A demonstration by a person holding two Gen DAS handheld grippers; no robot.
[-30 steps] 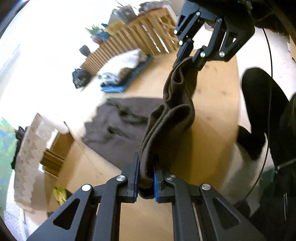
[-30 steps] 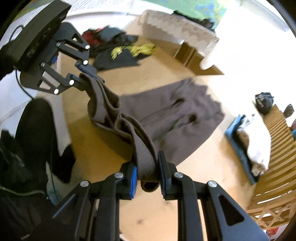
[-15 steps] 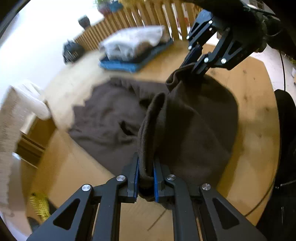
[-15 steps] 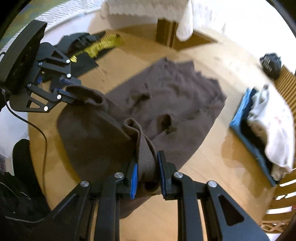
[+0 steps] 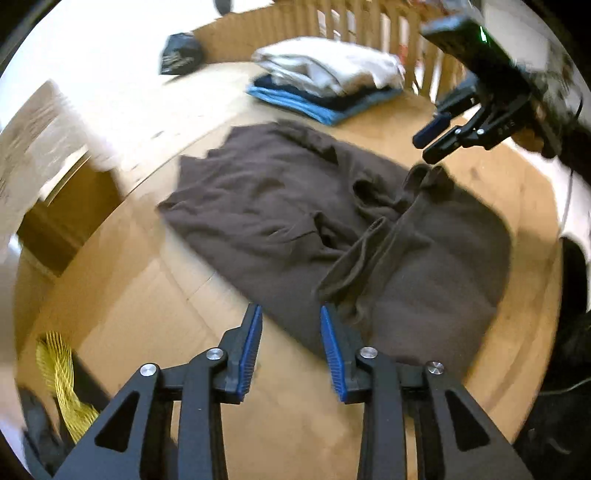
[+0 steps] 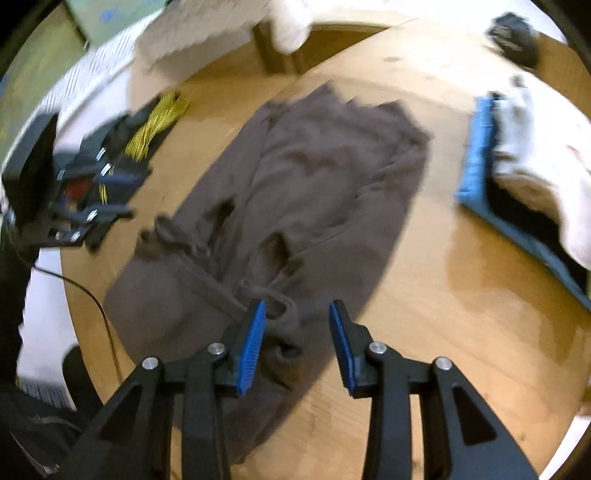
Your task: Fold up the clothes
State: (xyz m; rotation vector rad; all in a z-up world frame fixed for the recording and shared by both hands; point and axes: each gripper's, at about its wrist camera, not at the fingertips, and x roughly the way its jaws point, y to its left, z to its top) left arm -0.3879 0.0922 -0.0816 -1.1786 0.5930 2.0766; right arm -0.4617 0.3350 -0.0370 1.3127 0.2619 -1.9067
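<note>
Brown garment (image 5: pixel 295 206): one item, dark brown, soft knit, lying on a round wooden table (image 5: pixel 288 421). The near part is doubled back over the rest, with a thick rolled hem running diagonally across the fold; the far part lies flat with shallow creases and two small dark gaps near its middle. Frames are motion-blurred; finer detail cannot be told.

Left gripper (image 5: pixel 291 347): jaws have just been opening and stand spread, blue pads bare. Nothing is pinched; the folded hem end lies just beyond and beside the right fingertip, apart from the pads.

Right gripper (image 6: pixel 297 341): jaws have just been opening and stand spread. The other hem end shows between the fingers, below them, not pressed by either pad. In the left wrist view this gripper hangs above the garment's far corner, clear of the cloth.

Edges and open room: bare wood lies under the left gripper and to both long sides of the garment. Stack of folded clothes (image 5: pixel 332 81), white on dark on blue, sits well apart at the table's far side. Yellow-and-black cloth (image 6: pixel 155 122) lies near the table's rim. Wooden slatted fence (image 5: pixel 332 18) stands behind the stack.
</note>
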